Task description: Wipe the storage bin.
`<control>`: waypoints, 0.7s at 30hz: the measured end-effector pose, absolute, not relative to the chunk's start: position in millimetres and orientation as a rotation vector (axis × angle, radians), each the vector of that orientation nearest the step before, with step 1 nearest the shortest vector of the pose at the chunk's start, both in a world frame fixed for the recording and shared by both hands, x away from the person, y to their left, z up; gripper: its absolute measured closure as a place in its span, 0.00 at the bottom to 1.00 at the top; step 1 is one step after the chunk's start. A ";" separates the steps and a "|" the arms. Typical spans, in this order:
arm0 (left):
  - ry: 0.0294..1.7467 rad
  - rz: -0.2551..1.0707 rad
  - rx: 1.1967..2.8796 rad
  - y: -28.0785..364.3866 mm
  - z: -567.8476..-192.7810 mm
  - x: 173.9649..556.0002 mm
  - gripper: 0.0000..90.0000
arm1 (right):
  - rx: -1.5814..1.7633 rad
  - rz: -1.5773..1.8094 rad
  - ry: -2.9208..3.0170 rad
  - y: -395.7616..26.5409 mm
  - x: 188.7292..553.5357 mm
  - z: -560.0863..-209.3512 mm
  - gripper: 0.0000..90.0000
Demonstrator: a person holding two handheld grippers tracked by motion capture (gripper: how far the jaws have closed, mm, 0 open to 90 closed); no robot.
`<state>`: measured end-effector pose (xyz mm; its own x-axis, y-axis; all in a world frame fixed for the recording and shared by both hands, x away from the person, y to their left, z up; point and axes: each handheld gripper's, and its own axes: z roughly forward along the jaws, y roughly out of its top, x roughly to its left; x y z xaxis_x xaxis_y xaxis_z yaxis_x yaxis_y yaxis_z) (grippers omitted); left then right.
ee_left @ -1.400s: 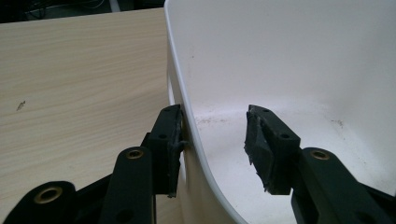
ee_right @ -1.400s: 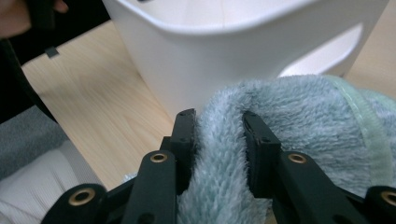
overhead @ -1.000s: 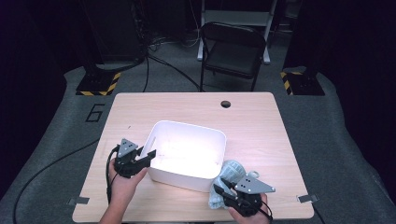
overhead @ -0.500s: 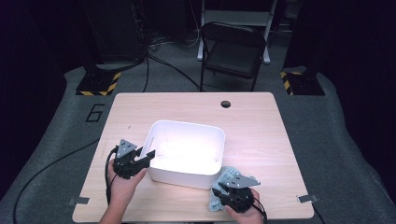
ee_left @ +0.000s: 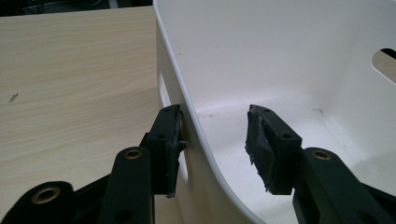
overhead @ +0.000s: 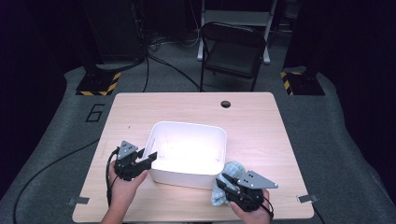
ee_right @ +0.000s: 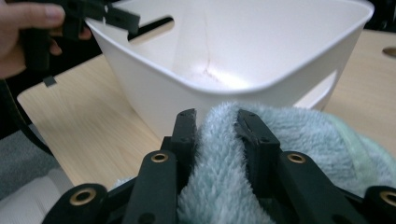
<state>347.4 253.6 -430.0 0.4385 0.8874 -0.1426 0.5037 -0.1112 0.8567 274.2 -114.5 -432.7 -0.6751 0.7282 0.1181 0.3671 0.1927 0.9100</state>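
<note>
Your right hand-held gripper (ee_right: 215, 119) is clenched on a fold of the fluffy blue towel (ee_right: 299, 135), which sits just outside the white tub (overhead: 187, 154) at its 5 o'clock corner, touching the wall. Your left hand-held gripper (ee_left: 215, 130) straddles the rim at 8 o'clock, jaws having just eased wider: 1 pad (ee_left: 173, 140) against the outer wall, the other clear inside. This looks like the loading step: lift the towel over the rim, then release inside.

Left gripper (ee_left: 215, 135) straddling the near wall of the white tub (ee_left: 289, 60): one jaw outside against the wall, the other inside and clear of it, having just opened wider. The tub rests on a wooden table (ee_left: 70, 93).
</note>
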 end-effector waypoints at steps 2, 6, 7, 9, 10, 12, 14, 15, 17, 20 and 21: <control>1.199 0.530 1.760 252.0 -430.2 346.1 0.61 | 1.014 1.489 2.116 -115.1 273.4 -429.1 0.77; 1.194 0.528 1.770 252.2 -429.7 344.7 0.61 | 1.019 1.492 2.136 -117.0 276.6 -434.0 0.78; 1.194 0.529 1.768 252.1 -429.7 344.4 0.61 | 1.021 1.478 2.158 -116.2 278.8 -437.7 0.78; 1.200 0.529 1.764 252.0 -429.7 344.1 0.61 | 1.030 1.433 2.179 -114.4 280.2 -445.6 0.78; 1.202 0.528 1.762 252.1 -429.6 344.1 0.61 | 1.029 1.412 2.196 -113.0 281.1 -449.4 0.78; 1.207 0.526 1.761 252.1 -429.4 344.2 0.60 | 1.033 1.351 2.228 -111.2 284.3 -457.5 0.78; 1.213 0.530 1.756 251.2 -429.4 344.2 0.60 | 1.049 1.322 2.270 -111.5 289.5 -467.3 0.79; 1.214 0.528 1.755 250.8 -429.4 344.2 0.60 | 1.055 1.293 2.283 -112.7 292.6 -472.6 0.79; 1.218 0.526 1.751 250.3 -429.5 344.0 0.60 | 1.093 1.248 2.311 -114.4 298.1 -482.1 0.80; 1.223 0.516 1.745 250.2 -429.7 344.4 0.59 | 1.115 1.263 2.323 -117.4 301.3 -485.8 0.79; 1.224 0.516 1.739 250.0 -430.0 344.7 0.59 | 1.108 1.259 2.319 -117.5 301.3 -486.0 0.79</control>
<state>344.7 250.0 -430.0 0.4181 0.8943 -0.1598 0.5098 -0.0853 0.8561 301.3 -117.5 -486.0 -0.6674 0.7365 0.1103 0.4938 0.3268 0.8058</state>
